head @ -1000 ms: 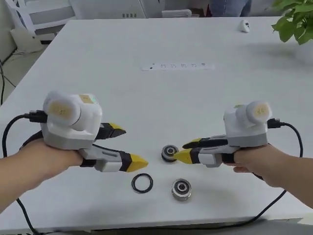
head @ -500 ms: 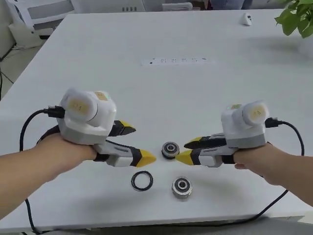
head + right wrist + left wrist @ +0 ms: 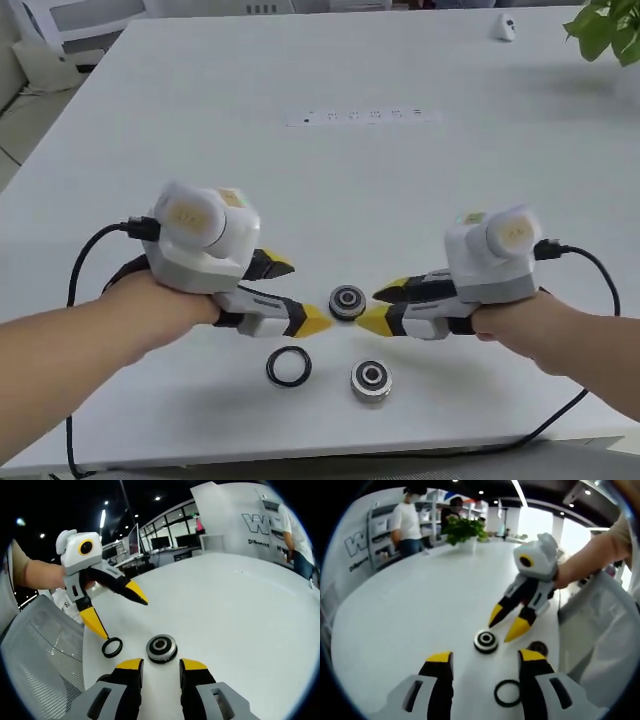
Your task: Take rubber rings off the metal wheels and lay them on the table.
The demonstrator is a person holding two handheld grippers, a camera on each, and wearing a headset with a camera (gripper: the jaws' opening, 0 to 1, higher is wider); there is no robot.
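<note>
1 black rubber ring (image 3: pixel 289 367) off, flat on white tabletop (image 3: pixel 400 180). Small round metal wheel (image 3: pixel 347 301) betw. tongs, ring prob. on; 2nd wheel (image 3: pixel 371 381) at its 5 o'clock looks bare. Spread, empty: left tongs (image 3: pixel 300 293), right tongs (image 3: pixel 377 307).

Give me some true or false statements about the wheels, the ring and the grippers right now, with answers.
1. Both grippers are open. True: the left gripper and the right gripper both have their jaws apart.
2. A loose ring lies on the table. True.
3. The right gripper is shut on a wheel. False: the far wheel lies free between the two grippers.
4. Three wheels are on the table. False: two; the near wheel lies beside the ring.
</note>
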